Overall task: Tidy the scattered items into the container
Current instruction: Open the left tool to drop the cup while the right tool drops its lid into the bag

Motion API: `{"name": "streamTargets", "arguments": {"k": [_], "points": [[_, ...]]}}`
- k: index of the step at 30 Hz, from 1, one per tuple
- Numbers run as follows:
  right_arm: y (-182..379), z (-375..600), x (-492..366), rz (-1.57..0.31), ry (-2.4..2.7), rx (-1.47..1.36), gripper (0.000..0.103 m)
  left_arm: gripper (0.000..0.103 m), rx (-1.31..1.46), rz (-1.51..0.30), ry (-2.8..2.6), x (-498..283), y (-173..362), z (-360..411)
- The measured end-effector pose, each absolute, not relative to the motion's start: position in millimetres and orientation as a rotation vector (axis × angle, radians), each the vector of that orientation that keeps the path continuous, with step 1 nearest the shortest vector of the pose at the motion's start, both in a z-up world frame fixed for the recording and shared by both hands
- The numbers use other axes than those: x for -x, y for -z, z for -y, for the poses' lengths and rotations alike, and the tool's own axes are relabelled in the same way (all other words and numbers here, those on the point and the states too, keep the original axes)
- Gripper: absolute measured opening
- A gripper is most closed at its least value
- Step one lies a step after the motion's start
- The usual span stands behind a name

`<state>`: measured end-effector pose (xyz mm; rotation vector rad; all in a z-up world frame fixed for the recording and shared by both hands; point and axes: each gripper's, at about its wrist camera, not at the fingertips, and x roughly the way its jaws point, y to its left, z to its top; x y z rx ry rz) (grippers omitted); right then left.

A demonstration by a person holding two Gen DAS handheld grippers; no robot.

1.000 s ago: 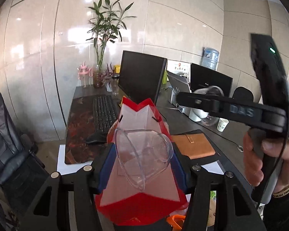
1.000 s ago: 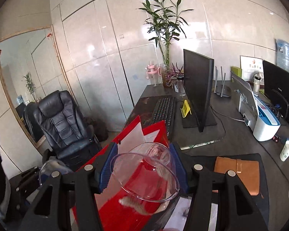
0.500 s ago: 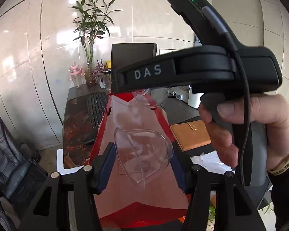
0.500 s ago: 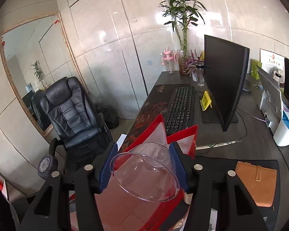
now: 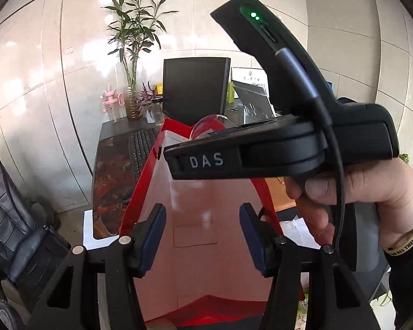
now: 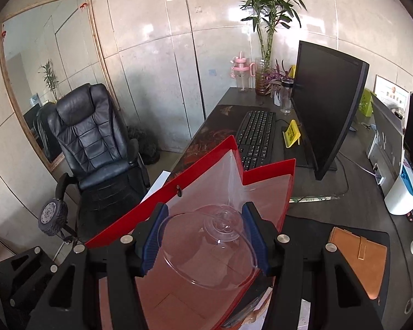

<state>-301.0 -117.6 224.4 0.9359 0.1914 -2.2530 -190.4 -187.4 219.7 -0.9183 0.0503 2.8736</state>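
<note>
On my left gripper (image 5: 202, 233) the blue pads (image 5: 151, 236) stand part-way apart. Only the pale inside of the red container (image 5: 140, 192) shows clearly through the gap, with a faint glare on it, so I cannot tell whether anything clear is caught between them. The container's red walls run up past both fingers and meet in a point beyond the tips. Above and beyond the fingers a black handle marked DAS (image 5: 261, 154) crosses the view, clasped by the person's hand (image 5: 358, 192) off to the right of the right finger.

On my right gripper (image 6: 203, 236) the pads are closed against the two sides of a clear lid (image 6: 209, 250), knob towards the fingertips, its rim reaching back towards the camera. The lid sits over the container's open mouth, with the red rim (image 6: 206, 159) just beyond the fingertips. Well left of the left finger is a black office chair (image 6: 90, 143). Past the tips lies a keyboard (image 6: 257, 134), with a monitor (image 6: 327, 101) to its right. A brown notebook (image 6: 358, 261) lies right of the right finger.
</note>
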Motion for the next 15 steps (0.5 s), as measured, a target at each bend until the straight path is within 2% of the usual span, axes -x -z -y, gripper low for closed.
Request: {"name": "streamTargets", "arguments": {"k": [5, 15], "points": [[-223.9, 116.1, 302.1, -0.181, 2.251, -0.940, 0.061, 0.060, 0.919, -0.047, -2.879, 189.2, -220.0, 188.3], [-225.0, 112.0, 302.0, -0.174, 2.253, -0.944, 0.061, 0.070, 0.910, -0.039, -2.884, 189.6, -218.5, 188.5]]}}
